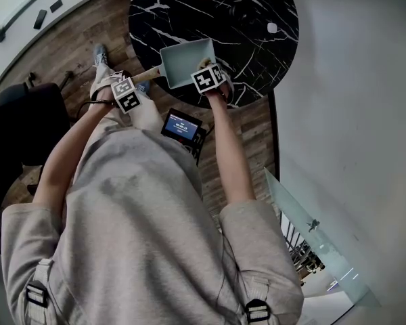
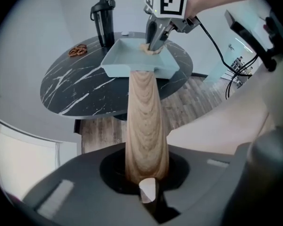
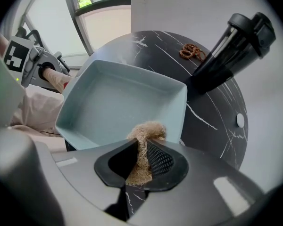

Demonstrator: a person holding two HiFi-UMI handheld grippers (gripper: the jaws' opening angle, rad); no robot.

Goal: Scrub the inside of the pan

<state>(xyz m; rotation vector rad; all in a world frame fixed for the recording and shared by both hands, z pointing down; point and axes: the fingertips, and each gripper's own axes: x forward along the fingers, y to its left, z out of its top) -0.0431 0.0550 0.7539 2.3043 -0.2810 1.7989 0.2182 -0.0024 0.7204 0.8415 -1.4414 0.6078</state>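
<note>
Pale blue rectangular pan (image 1: 183, 59) at near edge of round black marble worktop (image 1: 257, 19), tapered wooden handle (image 2: 145, 121) jutting past the rim. Left tool (image 2: 147, 173) clamped on that handle. Right tool (image 3: 140, 159) pointing down, pinched narrow on tan fibrous scrub pad (image 3: 147, 131); pad tip inside pan by one wall, contact unclear.

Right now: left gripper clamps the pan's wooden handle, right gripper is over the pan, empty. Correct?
No, the right gripper is not empty: the right gripper view shows its jaws shut on a tan fibre scrubber. The rest stands: the left gripper clamps the wooden handle of the pan, and the right gripper is over the pan.
</note>
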